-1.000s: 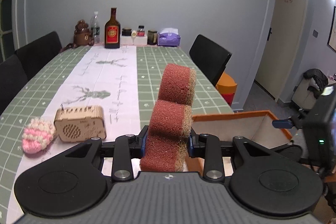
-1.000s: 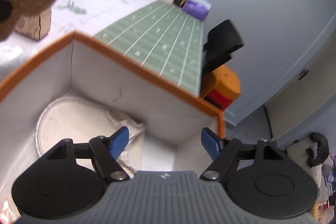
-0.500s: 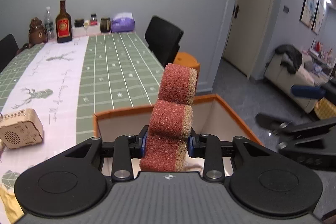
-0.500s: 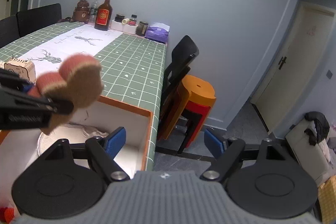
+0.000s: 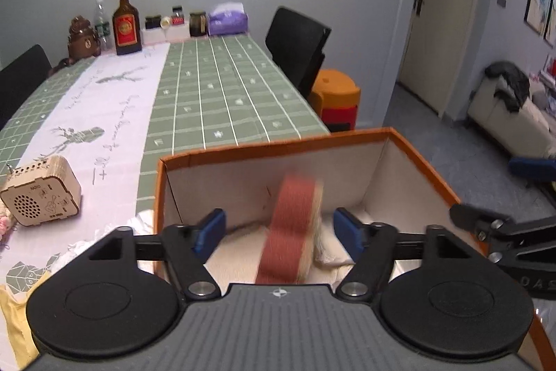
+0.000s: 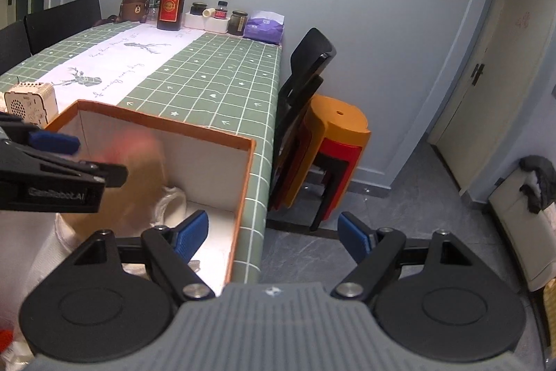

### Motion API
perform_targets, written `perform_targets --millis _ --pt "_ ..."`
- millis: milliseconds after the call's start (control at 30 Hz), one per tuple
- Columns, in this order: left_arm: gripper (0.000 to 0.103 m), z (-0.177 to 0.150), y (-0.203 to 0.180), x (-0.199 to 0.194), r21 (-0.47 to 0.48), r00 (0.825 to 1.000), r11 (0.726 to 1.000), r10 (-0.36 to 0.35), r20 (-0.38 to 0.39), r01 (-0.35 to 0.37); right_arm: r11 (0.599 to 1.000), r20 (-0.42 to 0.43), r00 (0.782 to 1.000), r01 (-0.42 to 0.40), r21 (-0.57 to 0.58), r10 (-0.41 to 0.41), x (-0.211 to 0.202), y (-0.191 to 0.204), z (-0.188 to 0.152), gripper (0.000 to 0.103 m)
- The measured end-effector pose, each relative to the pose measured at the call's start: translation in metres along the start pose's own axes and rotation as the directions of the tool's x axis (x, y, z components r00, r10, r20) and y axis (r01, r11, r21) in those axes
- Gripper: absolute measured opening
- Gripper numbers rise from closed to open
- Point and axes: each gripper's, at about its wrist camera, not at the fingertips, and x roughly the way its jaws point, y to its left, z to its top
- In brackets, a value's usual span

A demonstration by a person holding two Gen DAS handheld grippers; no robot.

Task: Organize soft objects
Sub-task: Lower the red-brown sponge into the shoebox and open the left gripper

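Red sponge between spread jaws, over the orange-rimmed box

The left gripper [image 5: 278,230] is over the box [image 5: 243,152], its jaws opening — the blue pads stand clear of the red sponge [image 5: 292,228], which shows blurred between them, inside the box's white walls and above the pale cloth [image 5: 236,252] lying on its bottom. The right gripper [image 6: 272,233] is held just off the table's right edge, jaws wide apart with nothing between them, pointing past the box's right wall toward the floor. From that side the sponge [image 6: 139,162] is a smear beside the left gripper's finger [image 6: 52,141]. The box sits at the table's near right corner; a wooden radio [image 5: 40,197] stands to its left on the white runner.
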Motion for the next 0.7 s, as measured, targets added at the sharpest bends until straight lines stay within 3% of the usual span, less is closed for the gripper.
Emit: perform_targets --millis 333,633,700 --pt "0.086 0.012 0.031 -0.038 -0.092 0.996 0.995 -0.033 0.081 0.041 0.999 0.010 0.999 -0.042 -0.016 0.042 -0.003 0.012 0.007 0.080" --pt "0.086 -0.001 0.075 -0.063 -0.163 0.992 0.986 0.049 0.115 -0.030 0.988 -0.005 0.989 -0.149 -0.027 0.149 -0.008 0.040 0.023 0.079" --pt "0.086 -0.006 0.086 -0.066 -0.192 0.991 0.980 0.074 0.111 -0.052 0.984 -0.005 0.984 -0.181 -0.010 0.181 -0.005 0.046 0.026 0.069"
